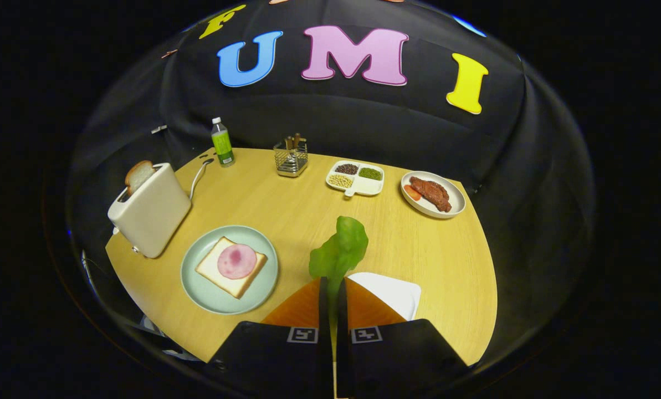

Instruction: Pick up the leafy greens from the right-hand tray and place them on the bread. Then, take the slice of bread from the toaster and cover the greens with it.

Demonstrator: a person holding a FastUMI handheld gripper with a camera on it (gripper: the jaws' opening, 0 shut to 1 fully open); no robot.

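Note:
My gripper (333, 288) is shut on the stem of a green leafy piece (341, 250), which sticks up beyond the fingertips, lifted above the table. Just right of the fingers lies the white tray (394, 291), partly hidden by them. Left of the fingers a pale green plate (200, 288) holds a slice of bread (213, 269) topped with a round pink slice of ham (237, 261). Farther left stands a cream toaster (152, 215) with a second bread slice (138, 175) poking out of its slot.
At the table's far side stand a green-labelled bottle (222, 143), a wire holder (291, 158), a divided dish of grains (355, 178) and a plate with meat (433, 193). The toaster's cord (198, 176) trails toward the bottle. The wooden table (430, 249) ends close behind these.

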